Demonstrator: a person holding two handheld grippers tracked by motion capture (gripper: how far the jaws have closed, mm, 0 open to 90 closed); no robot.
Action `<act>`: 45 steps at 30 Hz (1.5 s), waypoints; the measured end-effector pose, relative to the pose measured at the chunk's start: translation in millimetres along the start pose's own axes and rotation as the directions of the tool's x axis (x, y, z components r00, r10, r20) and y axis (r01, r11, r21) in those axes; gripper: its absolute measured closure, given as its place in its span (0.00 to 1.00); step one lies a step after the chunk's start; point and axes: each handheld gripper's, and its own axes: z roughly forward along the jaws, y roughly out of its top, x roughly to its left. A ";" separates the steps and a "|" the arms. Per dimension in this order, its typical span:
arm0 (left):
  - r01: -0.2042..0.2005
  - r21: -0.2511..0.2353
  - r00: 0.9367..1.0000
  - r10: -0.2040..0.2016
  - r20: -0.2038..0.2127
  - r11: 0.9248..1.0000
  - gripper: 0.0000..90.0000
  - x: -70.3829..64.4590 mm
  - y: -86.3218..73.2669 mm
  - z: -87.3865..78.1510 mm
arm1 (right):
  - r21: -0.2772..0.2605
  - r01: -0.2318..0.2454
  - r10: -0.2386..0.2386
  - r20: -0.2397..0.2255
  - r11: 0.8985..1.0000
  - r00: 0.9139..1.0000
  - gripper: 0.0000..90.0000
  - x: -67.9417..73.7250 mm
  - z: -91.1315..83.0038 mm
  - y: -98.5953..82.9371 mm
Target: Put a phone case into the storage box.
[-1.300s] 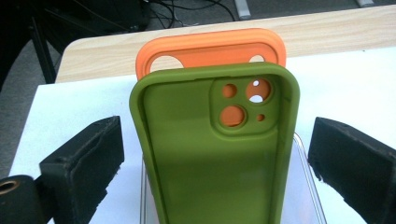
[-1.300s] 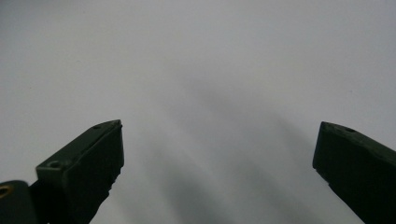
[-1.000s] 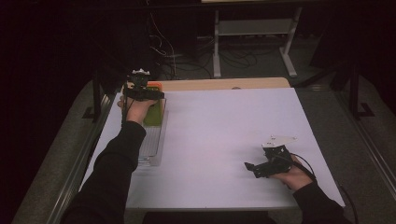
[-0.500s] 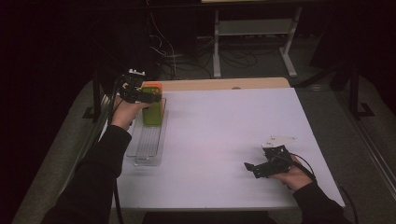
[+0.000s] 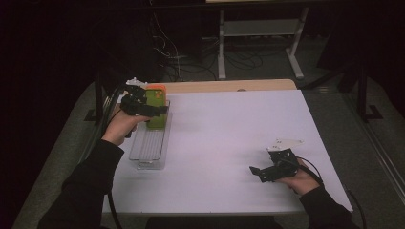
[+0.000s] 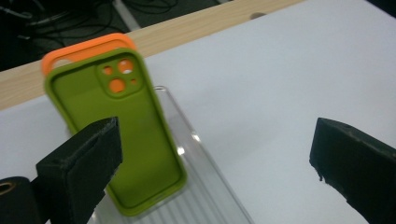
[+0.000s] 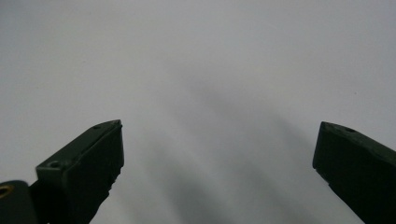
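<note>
Mostly hidden behind green case [image 6: 123, 135]: orange case [image 6: 84, 49], perhaps identical.

White table [image 5: 229, 143] lies open between the grippers; green case [image 6: 123, 140] (upright in clear rack [image 5: 150, 148]) blocks the left edge.

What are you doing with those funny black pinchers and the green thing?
A person holds a hand-held gripper in each hand at a white table. The left gripper is open, right by a green phone case that stands in a clear rack, with an orange case behind it. Nothing is gripped yet. The right gripper rests open near the table's front, away from the cases.
</note>
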 end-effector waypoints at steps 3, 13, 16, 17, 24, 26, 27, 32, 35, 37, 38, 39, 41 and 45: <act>-0.017 -0.013 1.000 0.018 0.025 1.000 0.02 -4.8 -4.3 -3.7 | 0.001 -0.009 0.009 -0.005 1.000 1.000 0.01 0.3 -0.9 0.1; -0.084 -0.036 0.989 0.088 0.115 0.996 0.02 -19.4 -26.1 -15.1 | -0.002 -0.001 0.001 -0.018 1.000 1.000 0.01 1.0 -2.0 0.5; -0.098 -0.048 0.985 0.103 0.137 0.994 0.02 -22.9 -32.7 -17.6 | -0.003 0.002 -0.002 -0.022 1.000 1.000 0.01 0.5 -2.9 1.0; -0.107 -0.053 0.983 0.114 0.143 0.993 0.02 -24.0 -35.1 -18.3 | -0.007 0.007 -0.007 -0.020 1.000 1.000 0.01 0.0 -3.2 1.2; -0.141 -0.056 0.971 0.149 0.184 0.988 0.02 -34.3 -53.3 -19.7 | -0.016 0.004 -0.005 -0.029 1.000 1.000 0.01 0.8 -6.0 2.5; -0.151 -0.059 0.967 0.160 0.196 0.987 0.02 -36.9 -57.8 -20.8 | -0.014 0.014 -0.014 -0.029 1.000 0.999 0.01 0.6 -6.2 2.5; -0.152 -0.064 0.966 0.162 0.204 0.986 0.02 -37.9 -59.6 -21.2 | -0.012 0.015 -0.016 -0.030 1.000 0.999 0.01 0.7 -6.5 2.6; -0.167 -0.076 0.955 0.181 0.234 0.983 0.02 -43.6 -71.9 -22.0 | -0.023 0.018 -0.019 -0.039 1.000 0.999 0.01 1.6 -8.0 3.7; -0.187 -0.067 0.951 0.197 0.239 0.980 0.02 -47.3 -80.4 -20.4 | -0.024 0.017 -0.017 -0.039 1.000 0.999 0.01 1.9 -9.1 4.0; -0.198 -0.063 0.946 0.207 0.249 0.978 0.02 -48.8 -85.8 -19.1 | -0.024 0.017 -0.018 -0.038 1.000 0.999 0.01 1.8 -9.3 4.1; -0.198 -0.062 0.944 0.207 0.255 0.978 0.02 -49.8 -88.7 -18.4 | -0.025 0.013 -0.014 -0.039 1.000 0.999 0.01 2.0 -9.3 4.1; -0.194 -0.062 0.945 0.203 0.258 0.979 0.02 -50.9 -91.4 -18.3 | -0.026 0.015 -0.016 -0.039 1.000 0.999 0.01 1.9 -9.3 4.1; -0.194 -0.072 0.942 0.206 0.265 0.978 0.02 -51.9 -96.1 -18.6 | -0.028 0.013 -0.014 -0.039 1.000 0.999 0.01 1.8 -9.4 4.2; -0.193 -0.086 0.946 0.209 0.246 0.977 0.02 -51.0 -104.6 -21.9 | -0.030 0.010 -0.011 -0.039 1.000 0.999 0.01 1.1 -10.2 4.4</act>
